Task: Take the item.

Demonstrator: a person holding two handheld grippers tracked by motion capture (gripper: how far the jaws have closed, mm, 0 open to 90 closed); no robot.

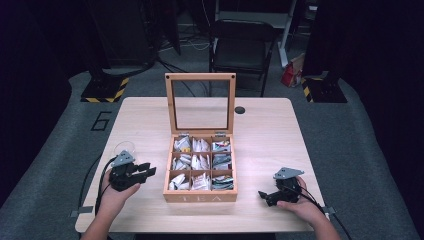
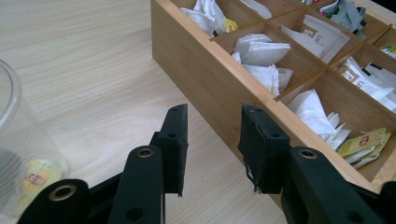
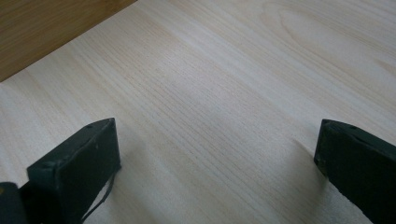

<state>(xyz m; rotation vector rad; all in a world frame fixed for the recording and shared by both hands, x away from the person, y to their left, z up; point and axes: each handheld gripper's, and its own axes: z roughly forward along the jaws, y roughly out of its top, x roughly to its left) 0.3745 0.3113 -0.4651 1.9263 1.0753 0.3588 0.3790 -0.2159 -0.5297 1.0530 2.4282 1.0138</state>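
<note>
A wooden tea box point(image 1: 200, 196) marked TEA stands mid-table with its glass lid point(image 1: 200, 102) raised upright. Its nine compartments hold tea bags point(image 1: 201, 162). My left gripper point(image 1: 149, 170) rests on the table left of the box, open and empty, jaws pointing at the box's left wall point(image 2: 210, 79). In the left gripper view, the left gripper point(image 2: 212, 140) has a clear plastic cup point(image 2: 18, 154) beside it holding a yellow-labelled tea bag point(image 2: 39, 175). My right gripper point(image 1: 263, 196) lies right of the box, open wide. In its own view the right gripper point(image 3: 219, 149) spans bare table.
The clear cup point(image 1: 124, 148) stands just behind my left hand. A small black disc point(image 1: 240, 110) sits near the table's far edge. A folding chair point(image 1: 242, 45) stands beyond the table. The box's wooden side point(image 3: 42, 32) is at the upper left of the right gripper view.
</note>
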